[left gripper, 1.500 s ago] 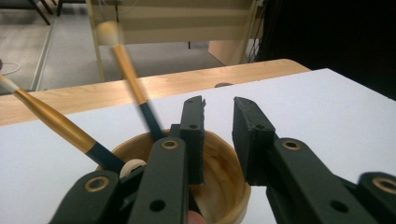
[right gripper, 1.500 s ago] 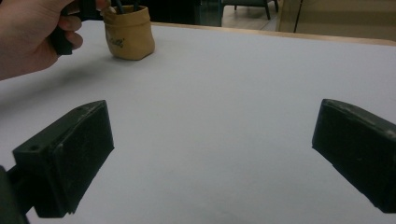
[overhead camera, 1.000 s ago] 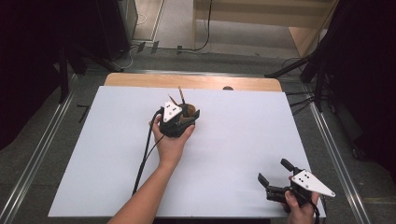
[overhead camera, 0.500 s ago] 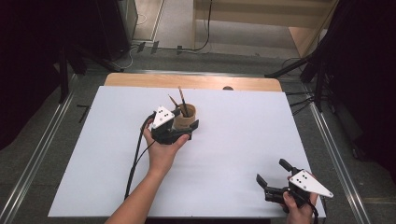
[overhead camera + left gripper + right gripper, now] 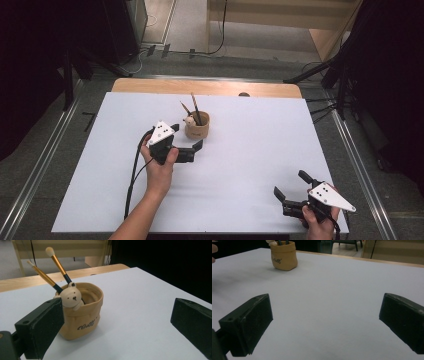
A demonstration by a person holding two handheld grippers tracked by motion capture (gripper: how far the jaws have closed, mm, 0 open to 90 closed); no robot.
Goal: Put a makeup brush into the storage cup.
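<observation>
White sheeting covers the desk [image 5: 250, 165], with a strip of bare wood along its far edge and dark floor and cables beyond. Toward the far middle stands a tan pouch-shaped holder [image 5: 197, 128] with a small bear figure [image 5: 71, 298] perched on its rim and two makeup brushes [image 5: 56, 258] leaning out of it, gold handles up.

My left claw [image 5: 186, 140] sits just beside the holder on the near side. Its jaws have just been opening and now stand wide; in the left gripper view one jaw is close against the holder's side, but nothing is pinched between them and the pads press on nothing. So I judge the placing step done: the holder stands upright on its own with both brushes inside, and what remains for this hand is to back clear without nudging it.

My right claw [image 5: 294, 192] rests near the desk's front right corner, well apart from the holder, jaws wide and holding nothing. I see no part for it yet.

Cursive writing is printed in dark letters on the holder's front [image 5: 86, 325]; it is too slanted and small for me to read. The same print shows faintly in the right gripper view.
</observation>
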